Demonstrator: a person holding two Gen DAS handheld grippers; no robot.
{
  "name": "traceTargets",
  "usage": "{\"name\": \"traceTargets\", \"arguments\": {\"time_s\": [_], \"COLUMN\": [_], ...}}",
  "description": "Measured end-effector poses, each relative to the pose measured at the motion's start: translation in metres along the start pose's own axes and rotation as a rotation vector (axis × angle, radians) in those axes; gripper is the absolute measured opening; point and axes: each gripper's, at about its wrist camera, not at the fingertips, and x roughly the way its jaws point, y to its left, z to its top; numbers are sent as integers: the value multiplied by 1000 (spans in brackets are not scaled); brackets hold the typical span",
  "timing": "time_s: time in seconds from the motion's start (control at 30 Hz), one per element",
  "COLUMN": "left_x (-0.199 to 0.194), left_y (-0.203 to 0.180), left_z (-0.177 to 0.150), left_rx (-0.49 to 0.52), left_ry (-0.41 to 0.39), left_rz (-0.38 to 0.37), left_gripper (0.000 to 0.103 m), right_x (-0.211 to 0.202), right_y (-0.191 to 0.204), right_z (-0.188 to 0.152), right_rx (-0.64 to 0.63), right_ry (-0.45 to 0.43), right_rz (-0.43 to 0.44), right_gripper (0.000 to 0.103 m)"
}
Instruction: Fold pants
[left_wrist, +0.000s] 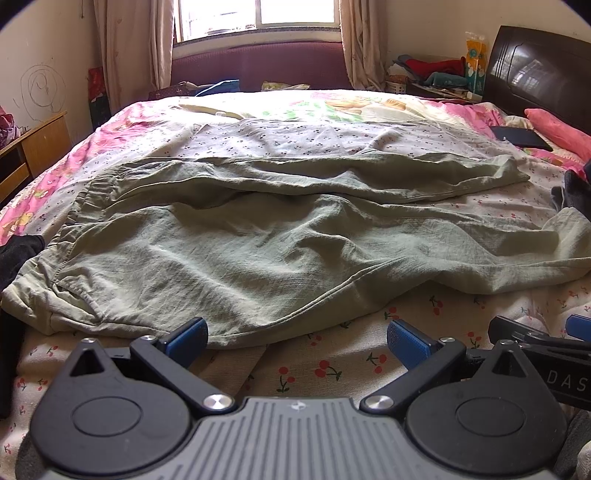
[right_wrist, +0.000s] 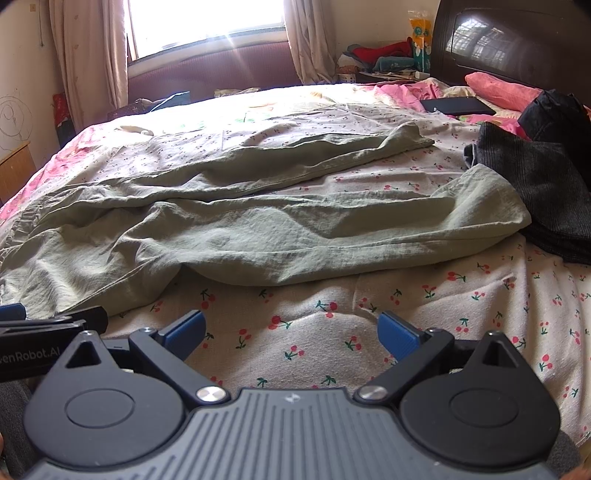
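Pale green pants (left_wrist: 258, 240) lie spread and wrinkled across the bed, waistband at the left, both legs running to the right. They also show in the right wrist view (right_wrist: 258, 225). My left gripper (left_wrist: 295, 338) is open and empty, just short of the pants' near hem. My right gripper (right_wrist: 291, 332) is open and empty over the cherry-print sheet (right_wrist: 332, 325), a little short of the near leg. Each gripper's side shows at the edge of the other's view.
A pile of dark clothes (right_wrist: 535, 184) lies at the right, touching the leg ends. Black fabric (left_wrist: 18, 254) lies at the left edge. A black tablet (left_wrist: 521, 137) and pink pillow (left_wrist: 557, 127) are near the headboard. A wooden cabinet (left_wrist: 33, 147) stands left.
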Motion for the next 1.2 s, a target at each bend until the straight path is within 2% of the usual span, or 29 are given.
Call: {"name": "traceTargets", "arguments": {"time_s": [1.2], "left_x": [-1], "left_y": [0], "left_z": [-2], "left_rx": [5], "left_ry": [-1], "left_rz": [3], "left_gripper": [103], "right_x": [4], "right_y": [-1], "right_z": [-1], "right_rx": [4], "right_ry": [19], "right_rz": [-1], "right_gripper": [99]}}
